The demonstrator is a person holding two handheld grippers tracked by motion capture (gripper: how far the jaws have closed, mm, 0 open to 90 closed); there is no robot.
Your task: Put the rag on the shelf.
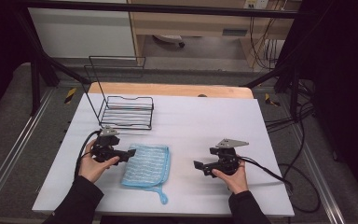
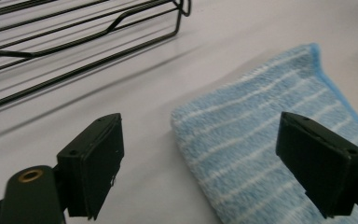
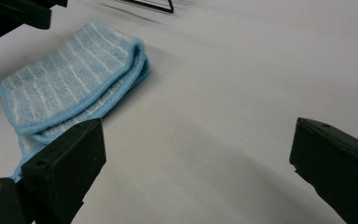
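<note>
A folded light-blue cloth with white stripes point(image 1: 147, 165) lies on the white table point(image 1: 200, 126), left of centre. My left gripper point(image 1: 127, 154) is open at the cloth's upper left corner; in the left gripper view its jaws straddle the cloth's edge point(image 2: 261, 149) just above the surface, gripper midpoint point(image 2: 214, 158). My right gripper point(image 1: 199, 167) is open over bare table to the right of the cloth. In the right gripper view the cloth point(image 3: 70, 88) lies off to the left of that gripper point(image 3: 200, 163), with nothing between its jaws.
A black wire rack point(image 1: 121, 105) stands at the back left of the table, just behind the left hand; its bars point(image 2: 74, 42) run close above the left gripper. Cables point(image 1: 270, 175) trail from the right gripper across the table's right side. Wooden edge point(image 1: 168, 88) at the back.
</note>
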